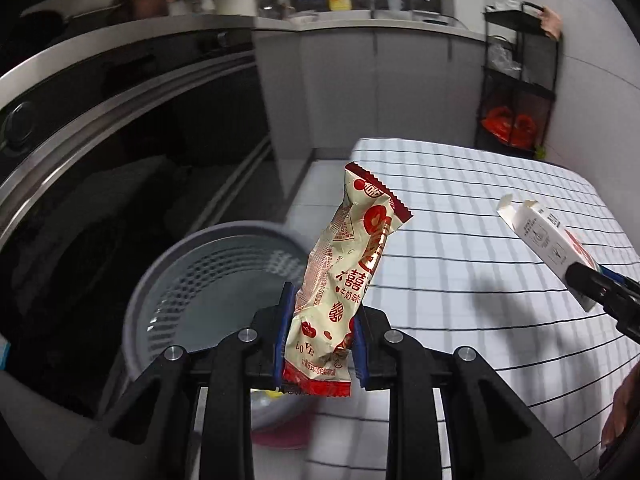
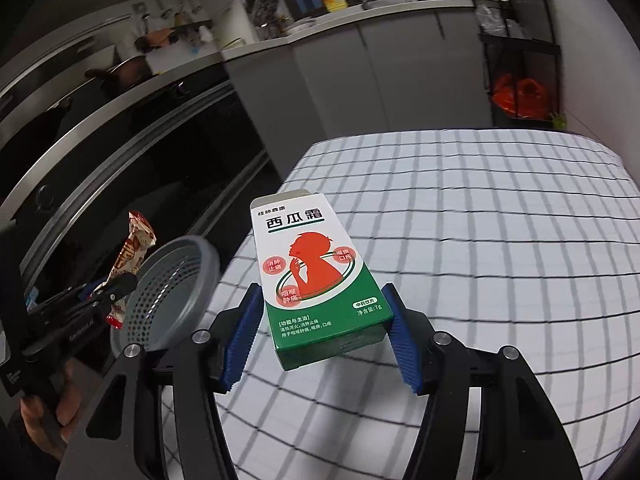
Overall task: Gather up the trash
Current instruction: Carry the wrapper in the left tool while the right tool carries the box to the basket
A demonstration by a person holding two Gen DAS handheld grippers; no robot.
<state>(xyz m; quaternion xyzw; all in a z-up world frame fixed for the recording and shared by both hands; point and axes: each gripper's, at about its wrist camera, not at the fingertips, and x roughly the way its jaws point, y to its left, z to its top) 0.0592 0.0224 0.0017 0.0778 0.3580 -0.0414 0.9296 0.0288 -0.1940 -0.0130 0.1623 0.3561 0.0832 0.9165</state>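
Observation:
My left gripper (image 1: 320, 332) is shut on a cream and red snack wrapper (image 1: 344, 264), held upright beside the rim of a grey mesh waste basket (image 1: 160, 280). My right gripper (image 2: 320, 328) is shut on a white and green medicine box (image 2: 312, 272) above the checked tablecloth. In the right wrist view the wrapper (image 2: 132, 252) and the left gripper (image 2: 104, 296) sit at the left, next to the basket (image 2: 172, 280). In the left wrist view the box (image 1: 548, 240) shows at the right, in the right gripper (image 1: 600, 284).
A table with a white, black-gridded cloth (image 2: 480, 240) lies to the right. A dark oven front (image 1: 100, 140) and grey cabinets (image 1: 360, 92) stand behind the basket. A black rack with red bags (image 1: 516, 120) stands at the far right.

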